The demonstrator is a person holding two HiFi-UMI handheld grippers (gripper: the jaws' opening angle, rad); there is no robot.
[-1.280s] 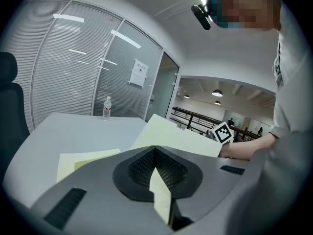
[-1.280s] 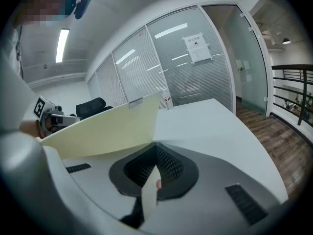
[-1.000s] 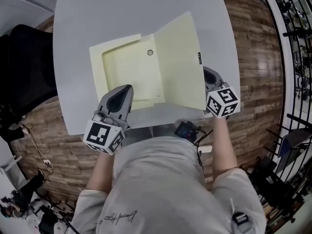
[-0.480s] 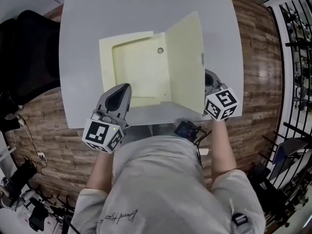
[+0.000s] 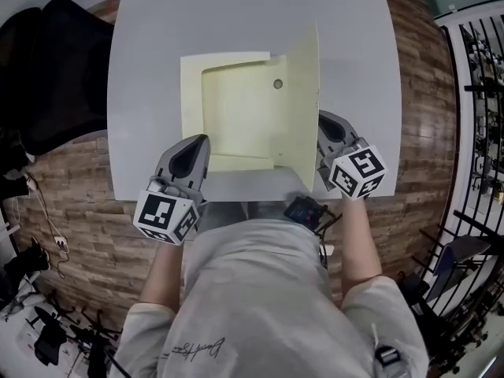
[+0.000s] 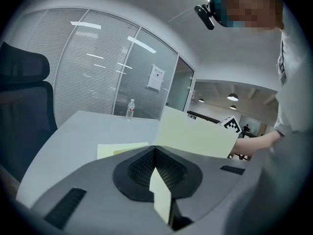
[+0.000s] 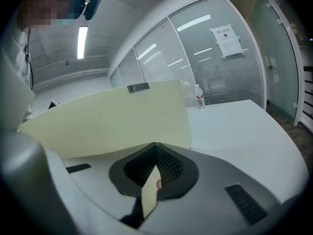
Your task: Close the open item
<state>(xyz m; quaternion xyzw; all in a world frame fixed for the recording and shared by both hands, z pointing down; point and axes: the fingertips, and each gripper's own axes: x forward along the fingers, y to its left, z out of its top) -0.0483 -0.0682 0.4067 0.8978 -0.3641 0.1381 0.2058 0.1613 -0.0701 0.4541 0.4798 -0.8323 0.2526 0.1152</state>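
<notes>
A pale yellow folder lies open on the grey table (image 5: 157,22). Its back panel (image 5: 236,116) rests flat, with a small round hole near the spine. The front cover (image 5: 303,101) stands almost upright along the right side. My left gripper (image 5: 193,150) is shut on the near left edge of the back panel; a yellow strip (image 6: 159,195) shows between its jaws. My right gripper (image 5: 324,128) is shut on the cover's near edge, which fills the right gripper view (image 7: 112,121). In the left gripper view the raised cover (image 6: 195,136) hides most of the right gripper.
A clear water bottle (image 6: 130,109) stands at the table's far edge, also seen as the bottle (image 7: 199,98) in the right gripper view. A black office chair (image 5: 55,69) sits left of the table. A black metal rack (image 5: 480,53) lines the right side. The table's near edge (image 5: 236,191) is by my body.
The cover has swung up from leaning open to the right to nearly upright. My right gripper moved left with it. The left gripper has stayed on the back panel.
</notes>
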